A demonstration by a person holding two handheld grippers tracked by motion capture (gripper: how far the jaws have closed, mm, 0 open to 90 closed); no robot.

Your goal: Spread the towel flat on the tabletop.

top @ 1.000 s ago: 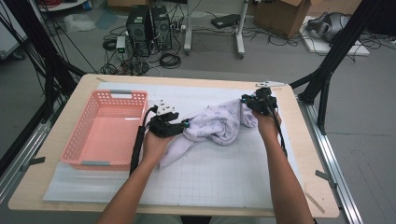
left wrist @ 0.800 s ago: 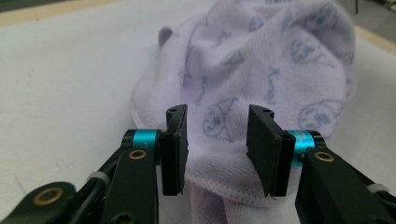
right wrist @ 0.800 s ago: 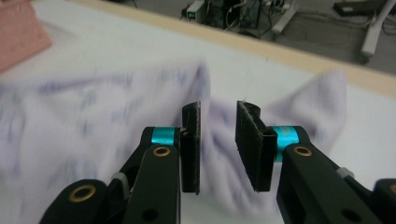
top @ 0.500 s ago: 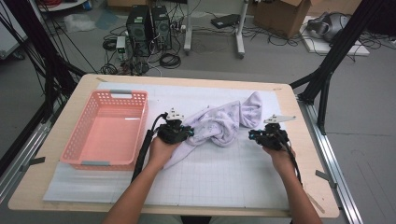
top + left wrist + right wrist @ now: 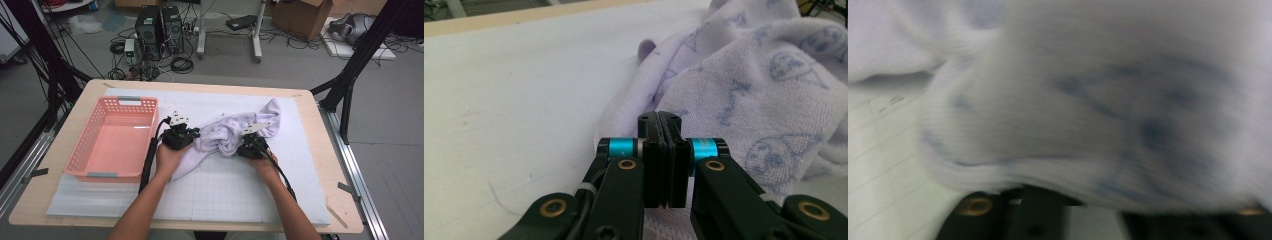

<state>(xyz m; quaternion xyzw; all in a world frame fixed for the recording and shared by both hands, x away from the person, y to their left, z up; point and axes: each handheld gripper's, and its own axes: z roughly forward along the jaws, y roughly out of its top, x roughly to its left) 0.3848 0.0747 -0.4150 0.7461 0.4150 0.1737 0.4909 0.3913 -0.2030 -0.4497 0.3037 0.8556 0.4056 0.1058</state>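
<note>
The pale lilac towel (image 5: 227, 137) lies crumpled near the middle of the worktop (image 5: 310, 210), on the white gridded mat, with the pink basket (image 5: 80, 160) at its nine o'clock, apart from it. The left gripper (image 5: 192, 136) sits at the towel's nine o'clock edge; in the left gripper view its fingers (image 5: 659, 150) are pressed together, pinching a thin fold of towel (image 5: 744, 100) that runs beneath and between them. The right gripper (image 5: 246, 145) is at the towel's five o'clock; its fingers have just been closing, and though its own view is blurred, cloth (image 5: 1098, 110) drapes right over them, so it likely has a bunch clamped. To spread or fold the towel well, each grip should hold a single edge layer, not a wad; then draw the hands apart toward nine and three o'clock, keeping the cloth low so it flattens without dragging the mat.
</note>
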